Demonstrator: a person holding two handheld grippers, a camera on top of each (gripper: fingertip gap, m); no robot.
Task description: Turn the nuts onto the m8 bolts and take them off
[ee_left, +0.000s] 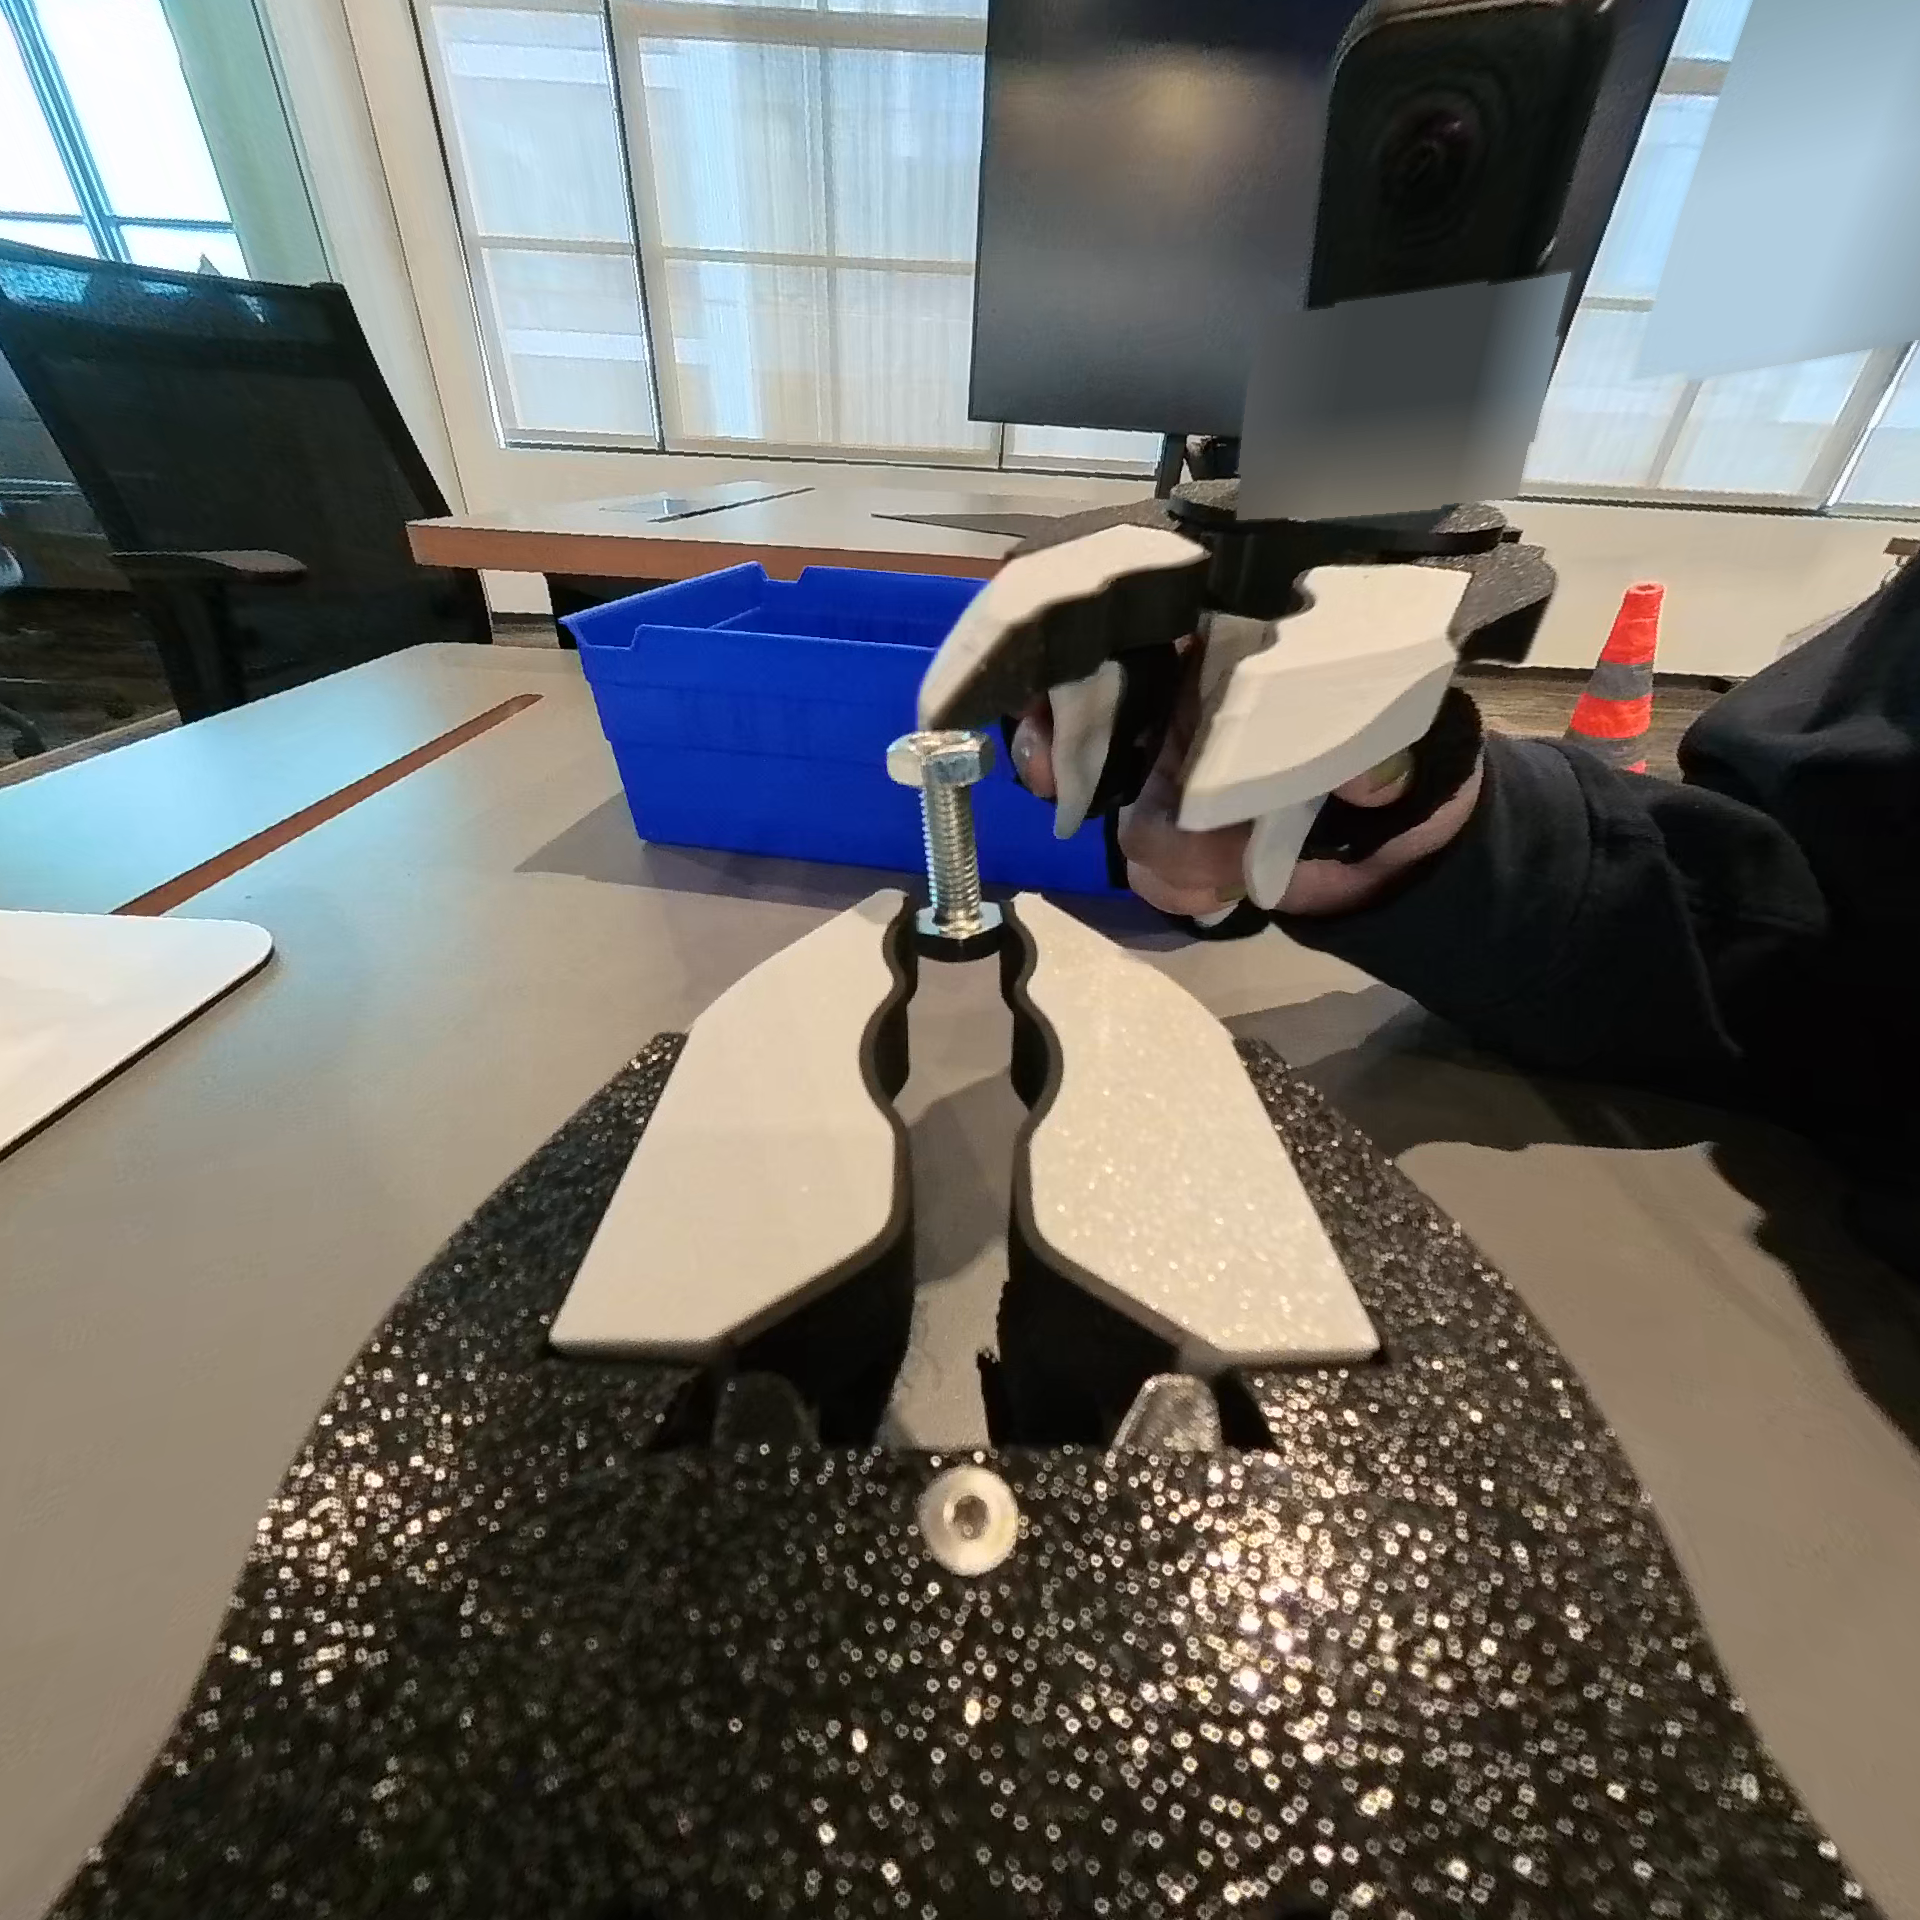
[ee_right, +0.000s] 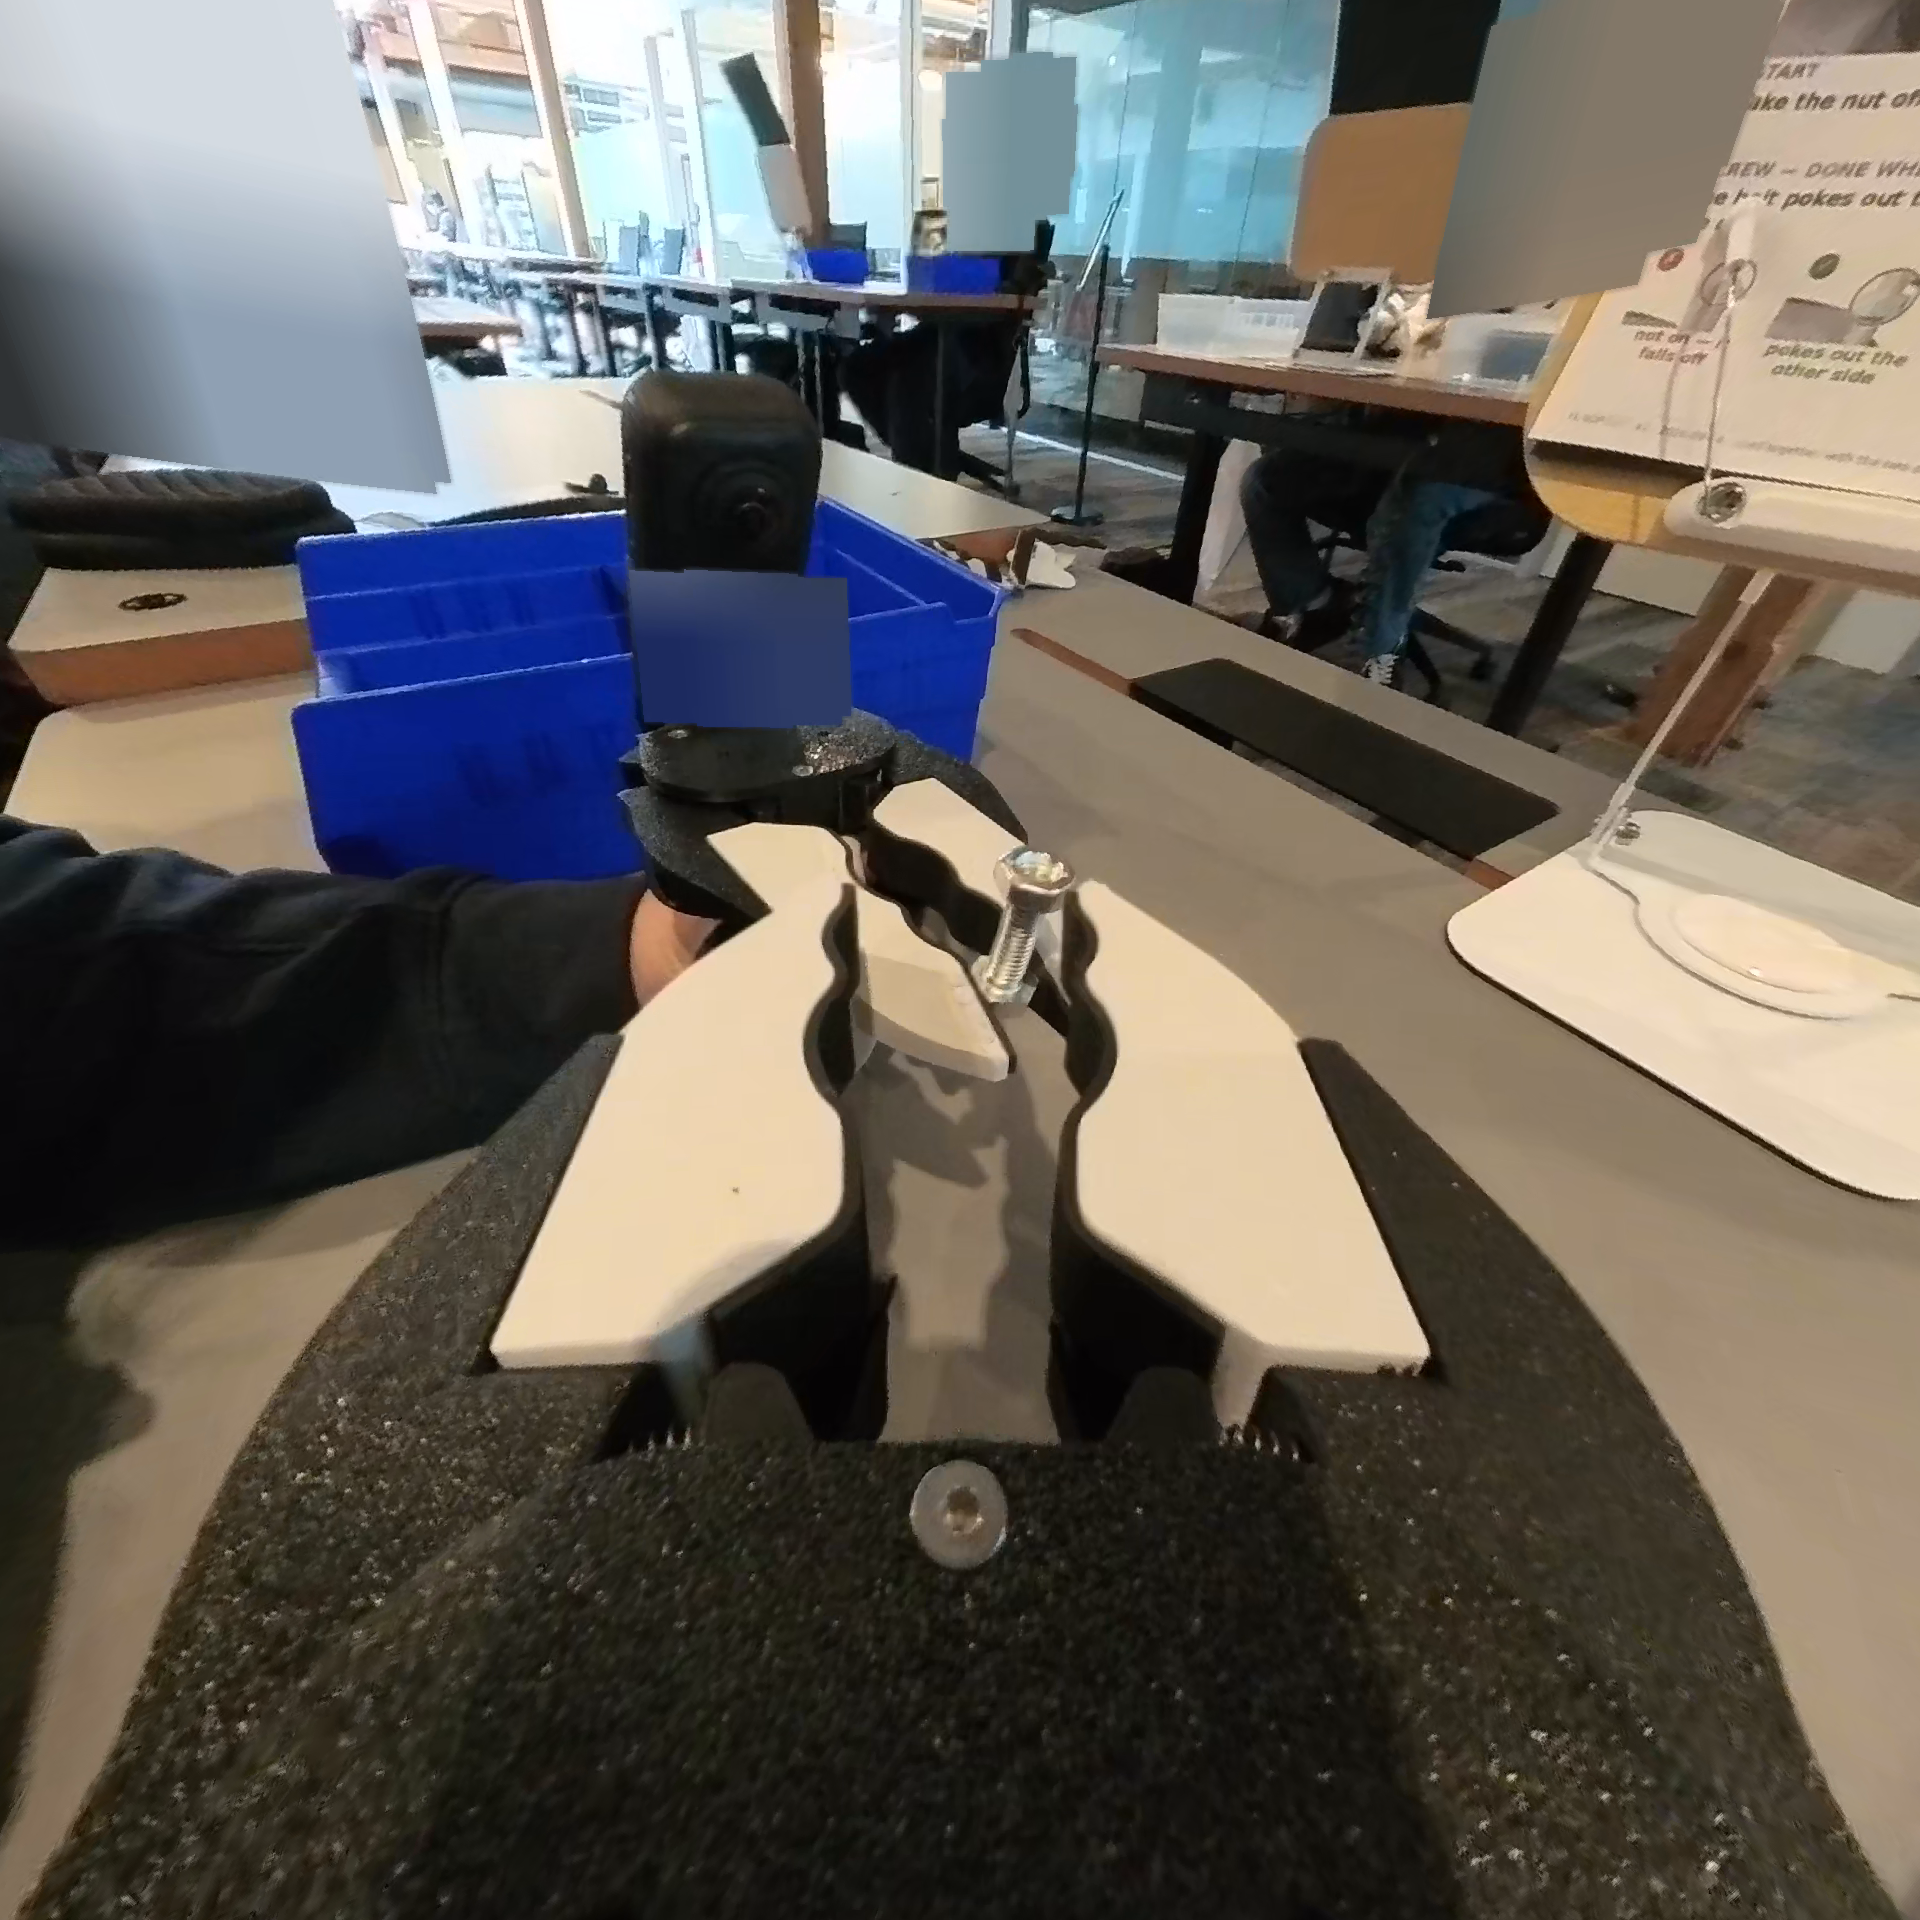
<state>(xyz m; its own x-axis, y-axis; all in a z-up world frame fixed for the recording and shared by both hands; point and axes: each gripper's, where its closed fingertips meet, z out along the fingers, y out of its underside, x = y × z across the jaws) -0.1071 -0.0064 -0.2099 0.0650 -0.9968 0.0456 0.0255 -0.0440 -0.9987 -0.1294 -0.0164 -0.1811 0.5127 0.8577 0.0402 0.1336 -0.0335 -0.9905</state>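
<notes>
My left gripper (ee_left: 961, 914) is shut on a silver hex nut (ee_left: 958, 923) at its fingertips. A silver bolt (ee_left: 951, 831) stands upright in the nut, its hex head (ee_left: 940, 758) on top. My right gripper (ee_left: 1070, 769) hangs open above and to the right, and one fingertip (ee_left: 940, 712) sits right at the bolt head. In the right wrist view the right gripper (ee_right: 961, 904) is open, with the bolt (ee_right: 1016, 925) between its fingertips near the right finger. The left gripper (ee_right: 1010, 1006) reaches in from the far left and holds the nut (ee_right: 1003, 987).
A blue divided bin (ee_left: 779, 727) stands on the grey table behind the bolt; it also shows in the right wrist view (ee_right: 468, 727). A white stand base with a sheet holder (ee_right: 1714, 987) is at the right. A monitor (ee_left: 1143, 208), a chair (ee_left: 208, 468) and an orange cone (ee_left: 1621, 675) are behind. Both grippers' tips are close together, under 4 cm apart.
</notes>
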